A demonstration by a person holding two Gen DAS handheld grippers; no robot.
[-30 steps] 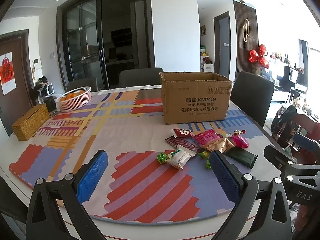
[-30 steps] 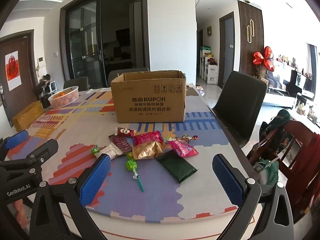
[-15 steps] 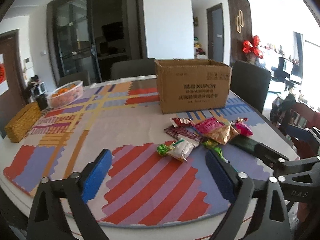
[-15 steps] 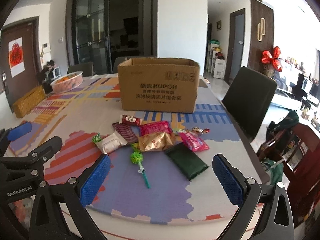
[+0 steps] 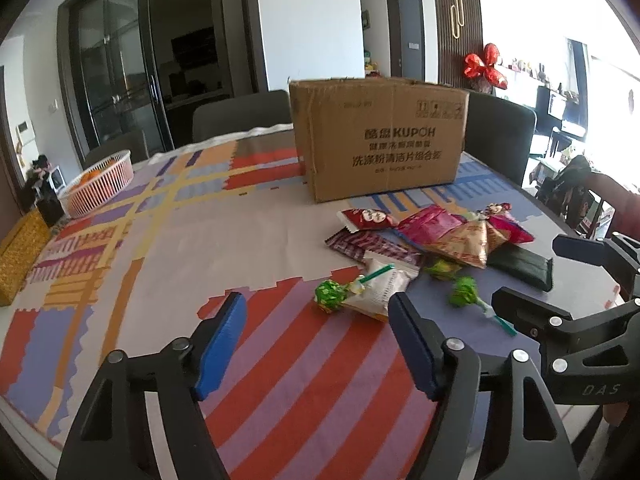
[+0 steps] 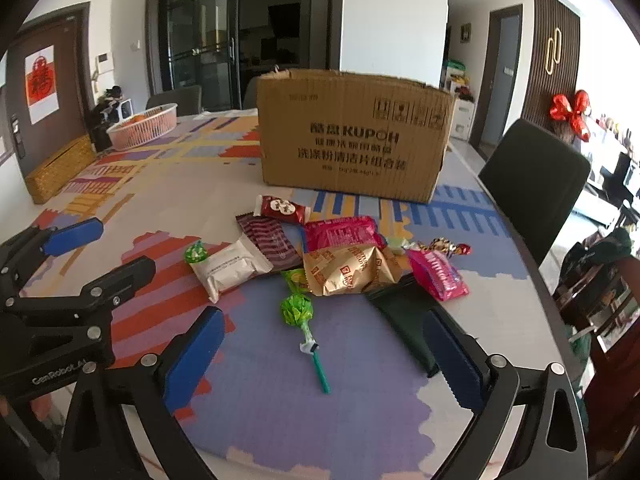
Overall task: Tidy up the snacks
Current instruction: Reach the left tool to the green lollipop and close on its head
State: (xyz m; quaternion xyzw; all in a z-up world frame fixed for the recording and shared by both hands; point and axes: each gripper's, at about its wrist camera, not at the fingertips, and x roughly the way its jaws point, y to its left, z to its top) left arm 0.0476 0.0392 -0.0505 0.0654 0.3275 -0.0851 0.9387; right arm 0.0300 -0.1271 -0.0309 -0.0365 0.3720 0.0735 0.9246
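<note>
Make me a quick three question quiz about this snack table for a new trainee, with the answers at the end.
1. True or false: the cardboard box stands behind the pile of snacks.
2. Which snack lies nearest the right gripper? A) red bar B) green lollipop C) pink packet
3. Fill in: the dark green packet lies partly behind the right gripper's ____ pad.

Key: 1 true. 2 B, the green lollipop. 3 right-hand.

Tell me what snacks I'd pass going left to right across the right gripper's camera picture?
White packet → green lollipop → gold bag → bright pink packet. The others overlap too much to order.
</note>
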